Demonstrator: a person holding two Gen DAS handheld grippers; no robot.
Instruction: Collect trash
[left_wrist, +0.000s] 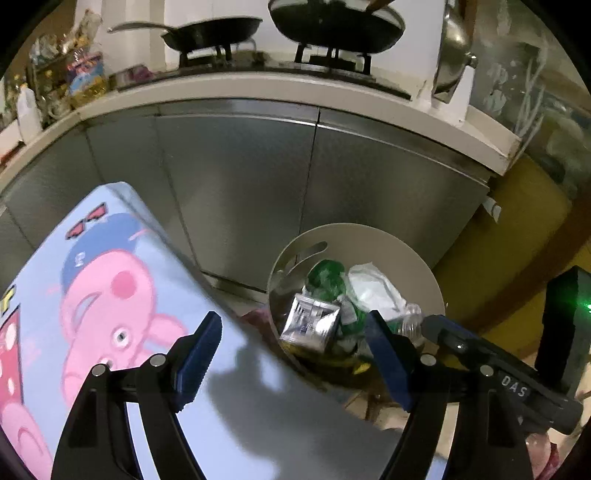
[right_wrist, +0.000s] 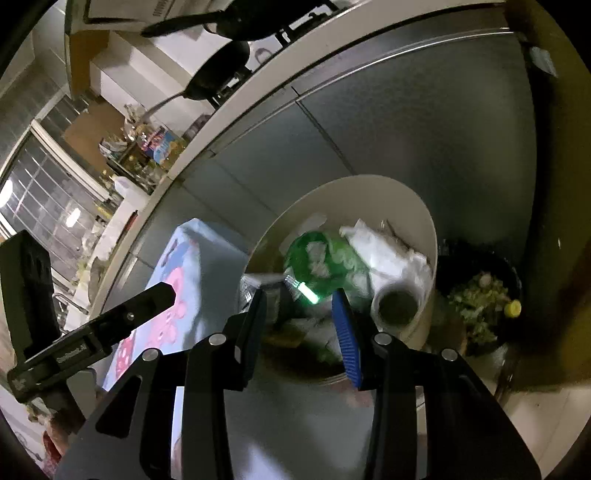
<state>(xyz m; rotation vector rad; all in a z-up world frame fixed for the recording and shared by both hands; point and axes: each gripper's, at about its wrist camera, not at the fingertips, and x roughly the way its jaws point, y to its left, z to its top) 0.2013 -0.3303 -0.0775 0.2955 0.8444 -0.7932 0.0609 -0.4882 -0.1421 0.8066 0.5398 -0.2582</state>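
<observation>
Hovering over the full bin (right_wrist: 424, 221), both empty claws, left (left_wrist: 291, 354) and right (right_wrist: 299, 328), gape apart; piled trash could spill.

- Home kitchen, judging by two black pans, a long-handled frying pan (left_wrist: 212, 35) and a lidded wok (left_wrist: 336, 26), set on gas burners
- White stone counter edge (left_wrist: 258, 90) running above brushed grey metal cabinet doors (left_wrist: 240, 177)
- Cluttered jars and packets of groceries (left_wrist: 74, 77) crowded at the counter's far end
- Round cream plastic trash bin (right_wrist: 388, 199) on the floor, stuffed with wrappers and a green bottle
- Black bowl of green vegetable scraps (right_wrist: 480, 306) just beside the bin
- Light-blue cartoon-pig table top (left_wrist: 122, 280), domestic in look
</observation>
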